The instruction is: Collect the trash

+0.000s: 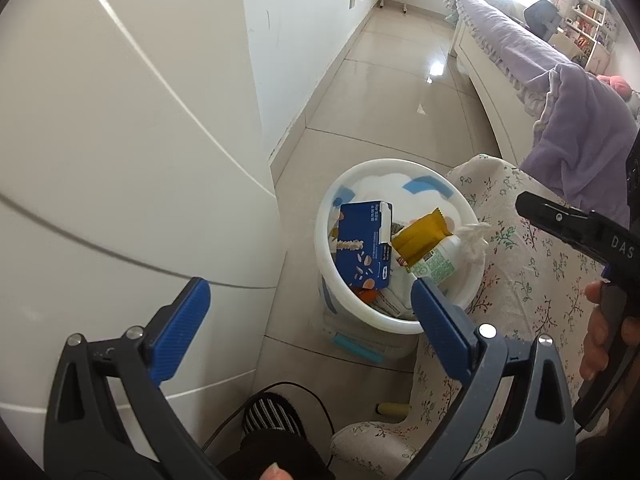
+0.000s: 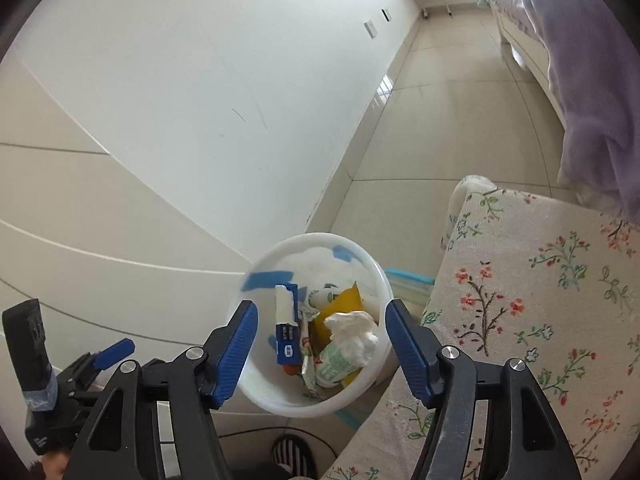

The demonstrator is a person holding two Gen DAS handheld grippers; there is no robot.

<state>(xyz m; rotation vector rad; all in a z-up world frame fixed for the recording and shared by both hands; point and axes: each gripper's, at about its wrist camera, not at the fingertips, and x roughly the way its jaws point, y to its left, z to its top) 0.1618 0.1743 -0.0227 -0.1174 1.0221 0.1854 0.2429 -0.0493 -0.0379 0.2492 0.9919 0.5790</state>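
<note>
A white trash bin [image 1: 360,312] stands on the tiled floor between a white cabinet and a floral-covered seat. In it lie a blue carton [image 1: 362,246], a yellow wrapper [image 1: 420,236], a green-labelled bottle [image 1: 438,266] and a crumpled white tissue [image 1: 474,244]. My left gripper [image 1: 310,286] hangs open over the bin's near left side with nothing between its pads. In the right wrist view my right gripper [image 2: 320,308] stands open straight above the bin [image 2: 280,396]. The tissue [image 2: 354,332] rests loose on the trash below it, beside the carton [image 2: 288,340].
A white cabinet [image 1: 120,160] rises close on the left. The floral-covered seat [image 2: 520,300] presses against the bin's right side. A bed with a purple blanket [image 1: 580,132] lies further right. A striped slipper [image 1: 272,416] and a black cable sit on the floor near me.
</note>
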